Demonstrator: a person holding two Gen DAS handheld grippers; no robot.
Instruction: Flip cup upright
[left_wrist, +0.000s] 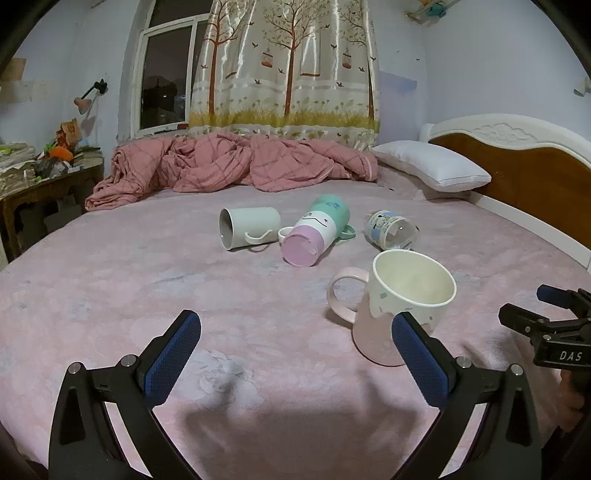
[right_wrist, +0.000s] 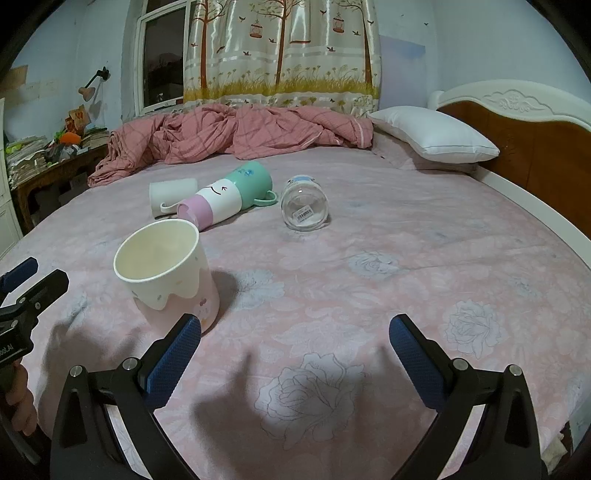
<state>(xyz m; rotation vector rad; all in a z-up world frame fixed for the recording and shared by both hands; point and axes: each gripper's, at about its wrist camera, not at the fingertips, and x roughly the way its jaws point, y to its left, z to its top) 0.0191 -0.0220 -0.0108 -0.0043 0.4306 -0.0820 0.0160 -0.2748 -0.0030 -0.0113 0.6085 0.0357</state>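
Left gripper (left_wrist: 295, 336): jaws spread wide, holding nothing; blue pads face each other over the bedsheet. Its right finger overlaps the lower side of the pink mug in the left wrist view; whether it touches cannot be told.

Right gripper (right_wrist: 295, 338): jaws spread wide, holding nothing; its left fingertip lies just beside the base of the pink mug, contact not determinable.

Pink mug (left_wrist: 399, 302): stands upright on the bedsheet between the two grippers, mouth open upward, white drip pattern round the rim, pink lower body, handle toward the left gripper's side. Interior appears bare.

Pink-and-green cup (left_wrist: 316, 230): lies on its side further up the bed, pink base toward the cameras, green end away, a face drawn on the white middle band, green handle against the sheet.

White mug (left_wrist: 248, 228): lies on its side just beside the pink-and-green cup, mouth facing left, handle toward the cameras.

Glass jar (right_wrist: 304, 203): lies on its side to the right of the pink-and-green cup, apart from it; a barcode label shows through the glass.

Bedsheet (right_wrist: 369, 288): pink with pale rose print; carries all four vessels.

Quilt (left_wrist: 229, 166): pink check, crumpled along the far edge of the bed.

Pillow (left_wrist: 432, 164): white, against the headboard (left_wrist: 535, 162).
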